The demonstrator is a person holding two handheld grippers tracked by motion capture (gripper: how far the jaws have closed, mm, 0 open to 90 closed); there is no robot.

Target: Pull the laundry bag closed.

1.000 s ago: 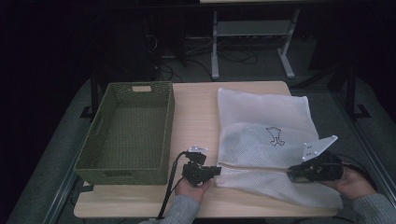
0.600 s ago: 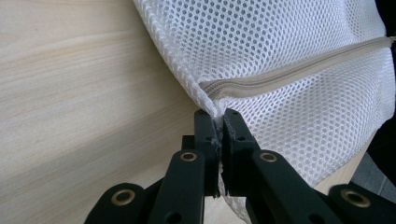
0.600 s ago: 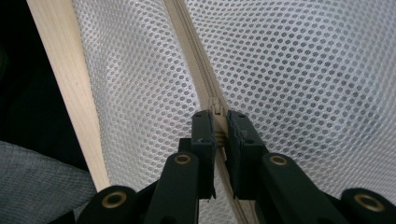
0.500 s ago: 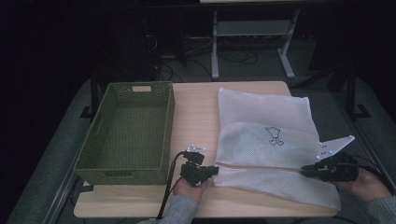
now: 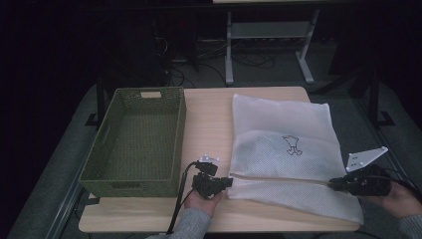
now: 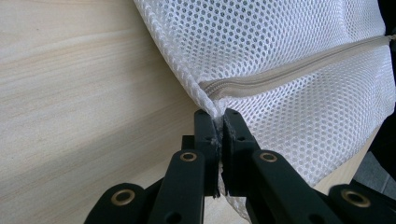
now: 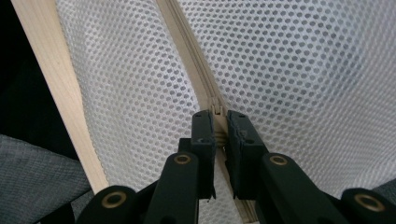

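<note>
The white mesh bag [image 5: 283, 154] lies at centre right of the high view on the table [image 5: 209, 119]. The left gripper [image 6: 218, 116] is clenched on its corner at the zipper [image 6: 299, 70] end; the right gripper [image 7: 219, 114] grasps the zipper pull. Keep the corner anchored and draw the pull straight along the track.

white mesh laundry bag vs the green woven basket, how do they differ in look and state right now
The white mesh laundry bag lies flat and soft on the right half of the table; the green woven plastic basket stands rigid with upright walls on the left. The bag is pinched at both ends of its zipper by the left gripper and right gripper; the basket is untouched. The bag is zipped along most of its length; the basket is open-topped and empty. Both rest on the pale wooden table.
</note>
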